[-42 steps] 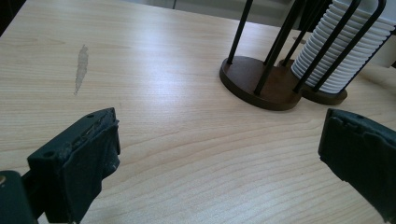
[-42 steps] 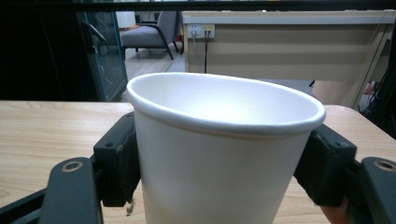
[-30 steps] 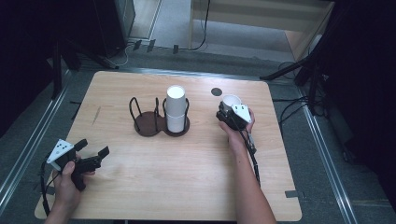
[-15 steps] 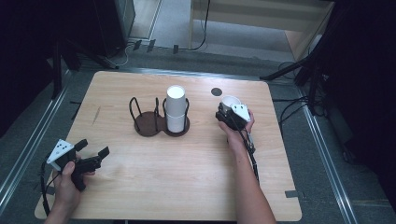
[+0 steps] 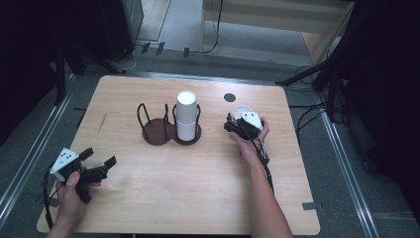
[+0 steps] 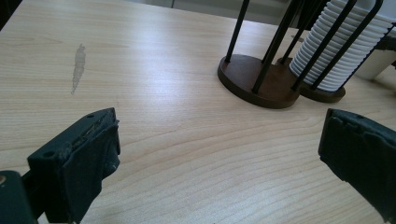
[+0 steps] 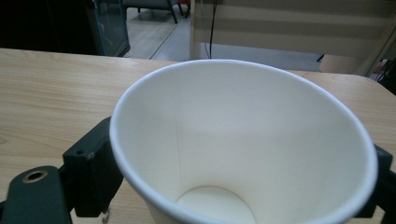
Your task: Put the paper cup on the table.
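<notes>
A white paper cup (image 7: 243,140) stands upright on the wooden table (image 5: 198,188), seen in the high view (image 5: 242,109) right of the rack. My right gripper (image 5: 236,118) has its jaws on either side of the cup. They have just been opening and the cup wall looks round and unsqueezed. A dark brown two-ring rack (image 5: 159,133) holds a tall stack of white cups (image 5: 186,116) in its right ring; its left ring is bare. My left gripper (image 5: 99,156) rests near the front left corner, open, with nothing between its jaws (image 6: 219,154).
In the left gripper view the rack base (image 6: 257,79) and ribbed cup stack (image 6: 336,46) stand ahead to the right. A small black round mark (image 5: 229,97) lies behind the cup. A pale smear (image 6: 78,67) marks the left tabletop. Dark stands and cables surround the table.
Both hands and the cup stay where they were. No movement shows in the high view.
</notes>
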A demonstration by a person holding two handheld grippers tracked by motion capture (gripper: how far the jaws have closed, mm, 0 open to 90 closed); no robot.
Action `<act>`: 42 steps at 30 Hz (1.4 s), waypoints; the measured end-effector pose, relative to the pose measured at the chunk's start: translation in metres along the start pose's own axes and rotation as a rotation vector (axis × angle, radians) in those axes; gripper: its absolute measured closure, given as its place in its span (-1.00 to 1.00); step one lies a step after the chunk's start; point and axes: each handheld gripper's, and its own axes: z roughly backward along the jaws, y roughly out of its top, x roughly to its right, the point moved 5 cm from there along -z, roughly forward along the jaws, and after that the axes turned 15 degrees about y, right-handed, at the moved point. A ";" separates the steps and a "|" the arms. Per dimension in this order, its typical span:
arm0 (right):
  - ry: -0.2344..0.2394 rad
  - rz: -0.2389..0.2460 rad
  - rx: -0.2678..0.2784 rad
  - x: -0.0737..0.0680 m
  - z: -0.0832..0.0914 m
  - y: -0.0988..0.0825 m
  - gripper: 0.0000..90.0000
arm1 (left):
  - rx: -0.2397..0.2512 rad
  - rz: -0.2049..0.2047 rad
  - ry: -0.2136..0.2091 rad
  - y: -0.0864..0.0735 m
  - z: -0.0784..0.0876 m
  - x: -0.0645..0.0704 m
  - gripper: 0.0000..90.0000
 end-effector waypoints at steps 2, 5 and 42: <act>0.005 -0.001 -0.007 0.000 0.001 0.000 -0.83 | 0.000 0.000 0.000 0.000 0.000 0.000 -1.00; 0.032 -0.029 -0.023 -0.002 0.003 0.002 -1.00 | -0.001 -0.001 0.000 0.000 0.000 0.000 -1.00; 0.125 -0.026 0.070 -0.004 0.099 0.017 -1.00 | 0.000 -0.001 0.004 0.000 0.000 0.000 -1.00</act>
